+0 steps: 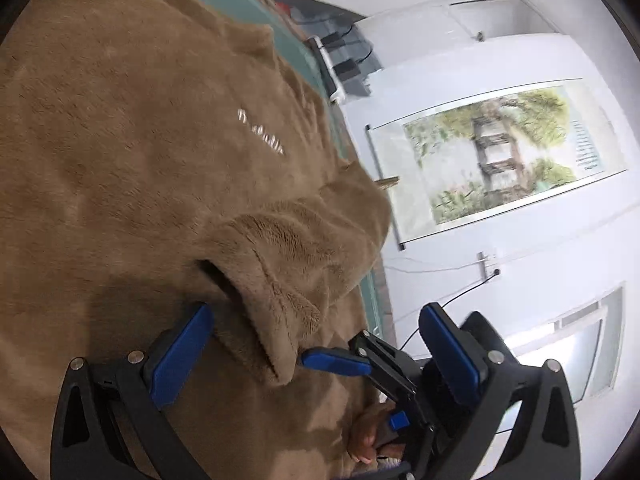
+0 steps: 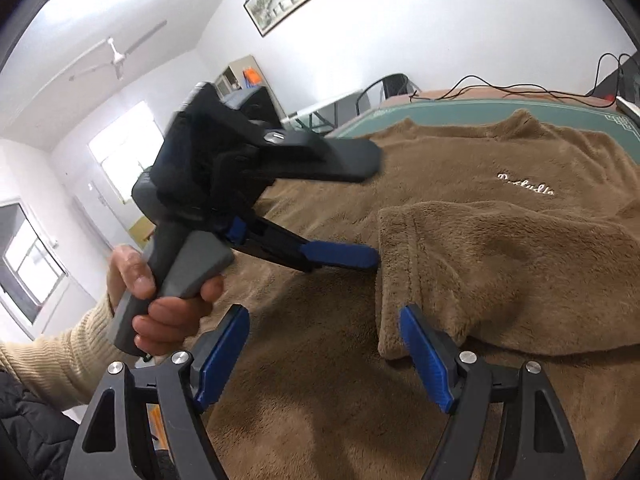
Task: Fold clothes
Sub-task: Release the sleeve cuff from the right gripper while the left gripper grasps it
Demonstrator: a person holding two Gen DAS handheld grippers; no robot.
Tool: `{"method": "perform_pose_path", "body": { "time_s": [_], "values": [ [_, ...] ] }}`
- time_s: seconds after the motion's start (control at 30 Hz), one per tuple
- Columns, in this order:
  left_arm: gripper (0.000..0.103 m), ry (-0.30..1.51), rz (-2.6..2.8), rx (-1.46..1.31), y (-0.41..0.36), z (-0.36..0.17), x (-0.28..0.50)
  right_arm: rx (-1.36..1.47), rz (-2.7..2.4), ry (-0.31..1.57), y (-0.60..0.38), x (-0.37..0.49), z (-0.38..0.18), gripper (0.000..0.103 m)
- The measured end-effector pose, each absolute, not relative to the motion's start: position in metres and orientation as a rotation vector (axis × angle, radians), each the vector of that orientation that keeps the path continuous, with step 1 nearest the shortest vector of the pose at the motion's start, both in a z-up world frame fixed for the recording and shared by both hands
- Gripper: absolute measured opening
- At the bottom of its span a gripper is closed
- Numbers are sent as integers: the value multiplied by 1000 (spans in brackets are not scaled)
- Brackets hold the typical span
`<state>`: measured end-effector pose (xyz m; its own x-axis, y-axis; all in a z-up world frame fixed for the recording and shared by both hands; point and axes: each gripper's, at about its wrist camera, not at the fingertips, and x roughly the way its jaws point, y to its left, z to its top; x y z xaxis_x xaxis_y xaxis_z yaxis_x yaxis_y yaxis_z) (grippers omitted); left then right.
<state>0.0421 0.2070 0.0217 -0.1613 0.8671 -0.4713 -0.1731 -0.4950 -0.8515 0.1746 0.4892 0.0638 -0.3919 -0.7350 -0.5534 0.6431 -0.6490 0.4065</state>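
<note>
A brown fleece sweatshirt [image 2: 460, 148] with white chest lettering [image 2: 526, 186] lies spread on the table, one sleeve [image 2: 500, 272] folded across its body. In the right wrist view my right gripper [image 2: 324, 356] stands open low over the fleece, its right pad beside the cuff corner [image 2: 390, 344]. My left gripper [image 2: 376, 211], held by a hand [image 2: 168, 312], is open too, its lower finger against the cuff edge. In the left wrist view the left gripper [image 1: 316, 344] is open around the sleeve cuff [image 1: 272, 300]. One blue finger [image 1: 336, 362] of the right gripper meets that cuff.
A green table mat [image 2: 460, 114] shows beyond the garment, with cables and a power strip [image 1: 334, 76] at the far edge. A scroll painting [image 1: 500, 152] hangs on the white wall. A window [image 2: 120, 160], a ceiling fan [image 2: 116, 56] and a cream sleeve [image 2: 48, 364] are also in view.
</note>
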Motion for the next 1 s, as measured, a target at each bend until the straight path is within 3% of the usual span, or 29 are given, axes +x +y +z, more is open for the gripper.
{"method": "perform_pose_path", "body": {
  "time_s": [0.27,0.6,0.9,1.0],
  "values": [
    [103,-944,1862,-1384,197,21,46,849,-2090,-247,506,174,67,80],
    [103,-871,1862,-1429,208,18,40,836,-2094,-223,505,182,70,80],
    [103,-948,1748,-1367,225,17,36,810,-2095,-271,511,179,69,80],
    [98,-911,1782,-1364,229,19,36,817,-2098,-276,512,179,68,86]
  ]
}}
